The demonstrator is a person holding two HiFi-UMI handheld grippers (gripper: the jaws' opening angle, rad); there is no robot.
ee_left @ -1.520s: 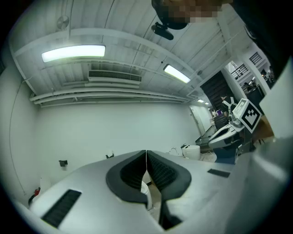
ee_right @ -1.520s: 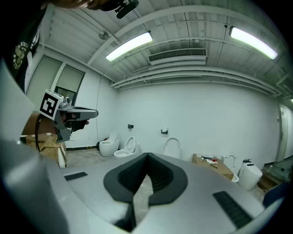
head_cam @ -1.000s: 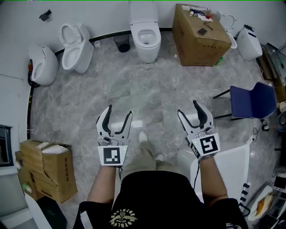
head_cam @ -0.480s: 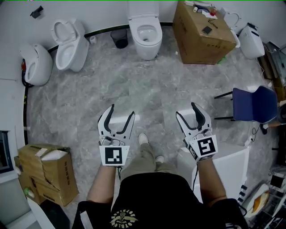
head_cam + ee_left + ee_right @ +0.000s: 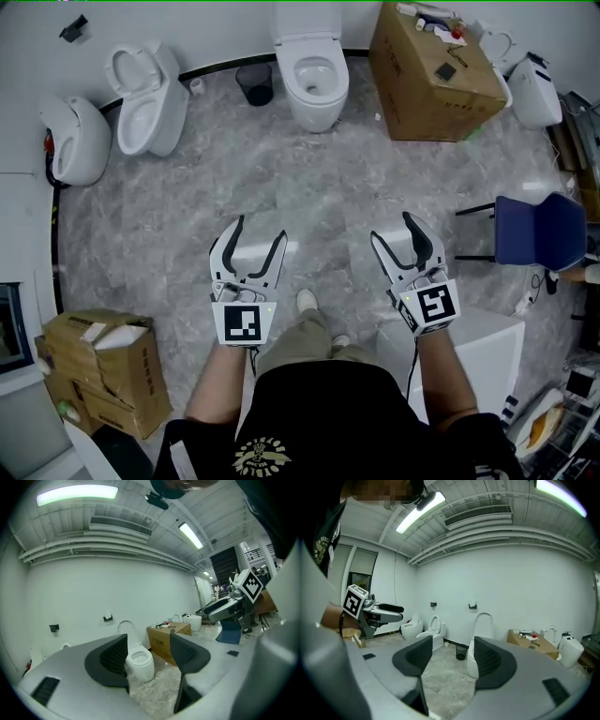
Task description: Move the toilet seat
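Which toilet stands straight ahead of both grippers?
The middle toilet, lid raised against the back wall, between the dark bin and the big cardboard box. The other toilets sit off to the far left and far right.

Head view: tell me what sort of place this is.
Probably a test or storage room for bathroom fixtures: several toilets stand side by side along the wall, with cardboard boxes and a blue chair nearby.

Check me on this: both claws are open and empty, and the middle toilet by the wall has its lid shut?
Not quite. The middle toilet has its lid raised, not shut, as the left gripper view shows. The rest holds: the left claw and right claw are both open and empty.
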